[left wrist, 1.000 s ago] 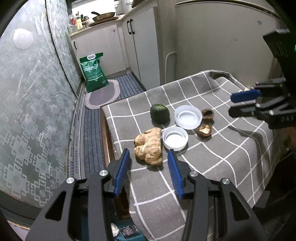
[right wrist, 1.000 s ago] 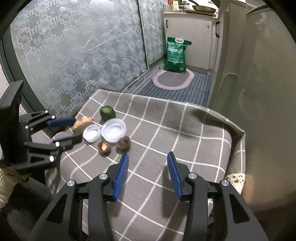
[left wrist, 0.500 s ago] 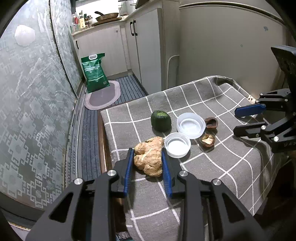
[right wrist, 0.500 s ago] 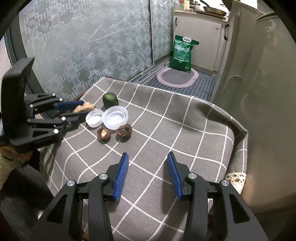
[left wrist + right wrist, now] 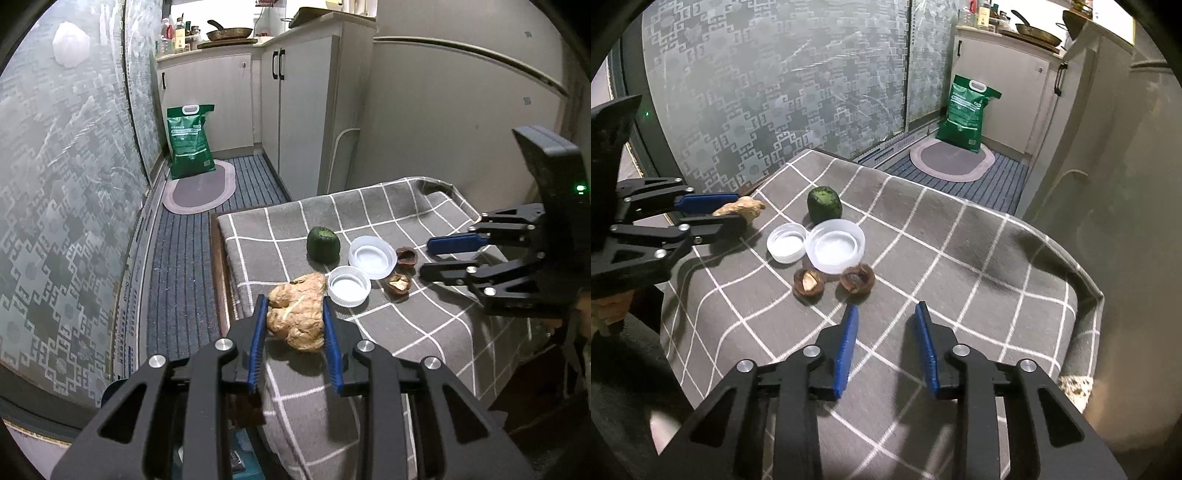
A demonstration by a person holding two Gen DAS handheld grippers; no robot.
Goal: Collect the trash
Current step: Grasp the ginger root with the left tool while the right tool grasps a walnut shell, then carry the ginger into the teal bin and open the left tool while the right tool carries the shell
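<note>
left gripper [image 5: 295,325] clamps ginger root [image 5: 298,316] | right gripper [image 5: 886,345] wide, empty | lift straight; grip depth seems shallow

Matt checked cloth [image 5: 424,332] under smooth white plastic lids [image 5: 349,286], knobbly ginger [image 5: 299,317].

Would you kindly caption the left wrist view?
Left gripper clamps ginger root beside bottle caps on checked cloth.
</note>
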